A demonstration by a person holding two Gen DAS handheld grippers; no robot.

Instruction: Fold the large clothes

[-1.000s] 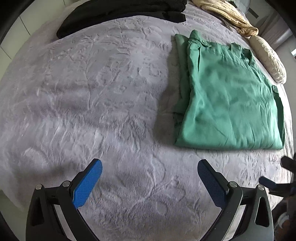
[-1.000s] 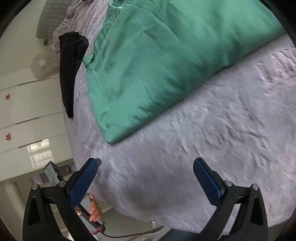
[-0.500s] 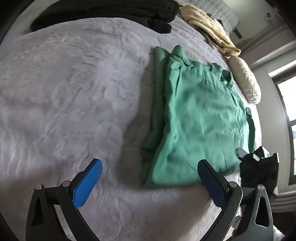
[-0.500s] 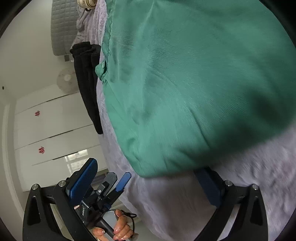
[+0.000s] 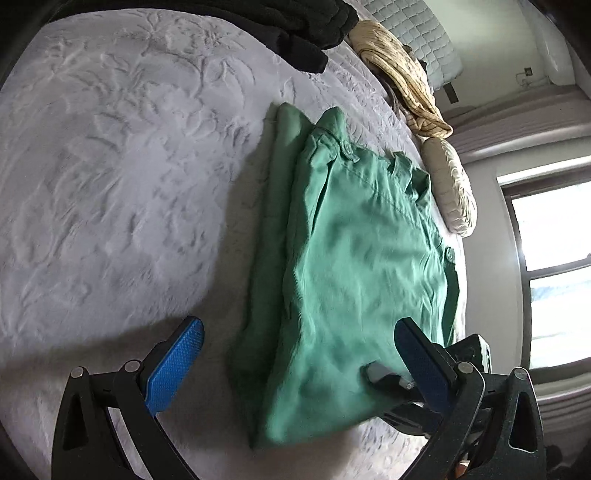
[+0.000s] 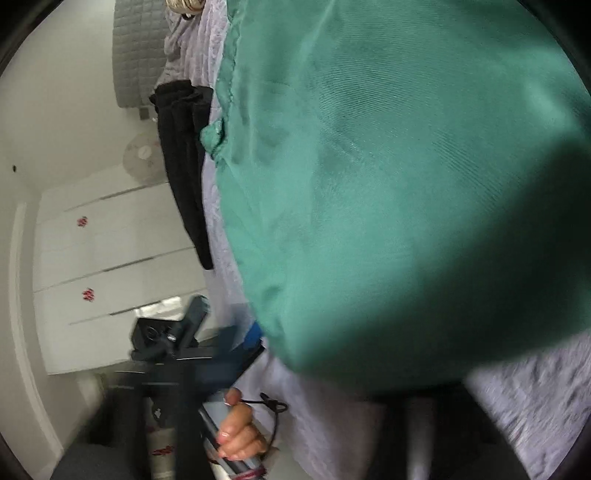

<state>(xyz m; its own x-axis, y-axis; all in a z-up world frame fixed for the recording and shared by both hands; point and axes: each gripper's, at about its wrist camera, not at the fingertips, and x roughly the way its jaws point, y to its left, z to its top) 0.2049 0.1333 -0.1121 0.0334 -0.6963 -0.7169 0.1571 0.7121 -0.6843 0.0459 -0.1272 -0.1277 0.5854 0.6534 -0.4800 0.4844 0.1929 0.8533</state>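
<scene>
Closing right claw (image 5: 380,373) — green garment (image 5: 354,266)

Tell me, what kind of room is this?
Most likely a bedroom: a bed with grey cover, a quilted headboard, a pillow, and white wardrobe doors.

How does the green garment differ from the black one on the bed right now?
The green garment lies near the cameras, folded into a long flat panel. The black garment lies bunched at the bed's far edge. Buttons and seams show on the green one, but the black one shows no detail. Both rest on the grey bedspread.
</scene>
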